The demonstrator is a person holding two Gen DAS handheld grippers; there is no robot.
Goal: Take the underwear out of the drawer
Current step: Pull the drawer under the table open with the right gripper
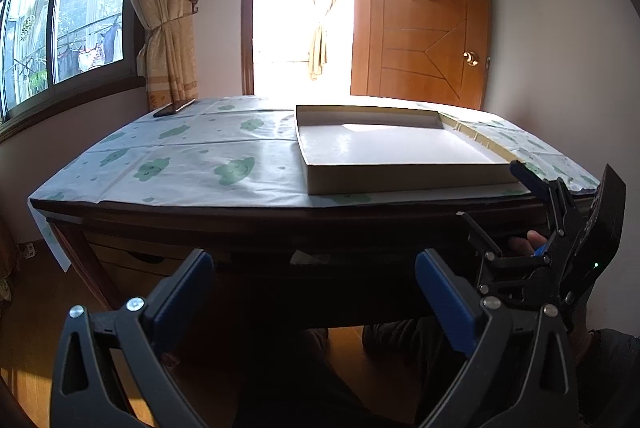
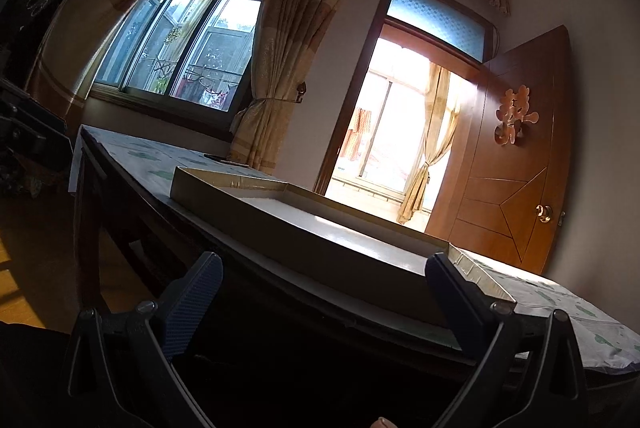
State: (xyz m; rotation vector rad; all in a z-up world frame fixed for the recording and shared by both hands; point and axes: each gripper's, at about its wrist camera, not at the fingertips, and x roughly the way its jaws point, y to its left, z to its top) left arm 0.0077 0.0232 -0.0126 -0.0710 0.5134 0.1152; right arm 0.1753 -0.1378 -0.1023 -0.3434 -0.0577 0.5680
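My left gripper [image 1: 314,268] is open and empty, held in front of the dark front of a wooden table [image 1: 248,212]. A pale scrap [image 1: 310,258] shows in the shadow under the table top; I cannot tell what it is. A light wooden drawer unit [image 1: 132,262] stands under the table at the left, shut. My right gripper [image 2: 324,274] is open and empty below the table's front edge [image 2: 280,284]; it also shows at the right of the left wrist view [image 1: 490,190]. No underwear is clearly visible.
A shallow white box lid [image 1: 396,148] lies on the table's clover-print cloth [image 1: 180,156], also in the right wrist view [image 2: 320,224]. A dark phone [image 1: 174,107] lies at the far left corner. Behind are a window, curtains and an open wooden door [image 1: 432,28].
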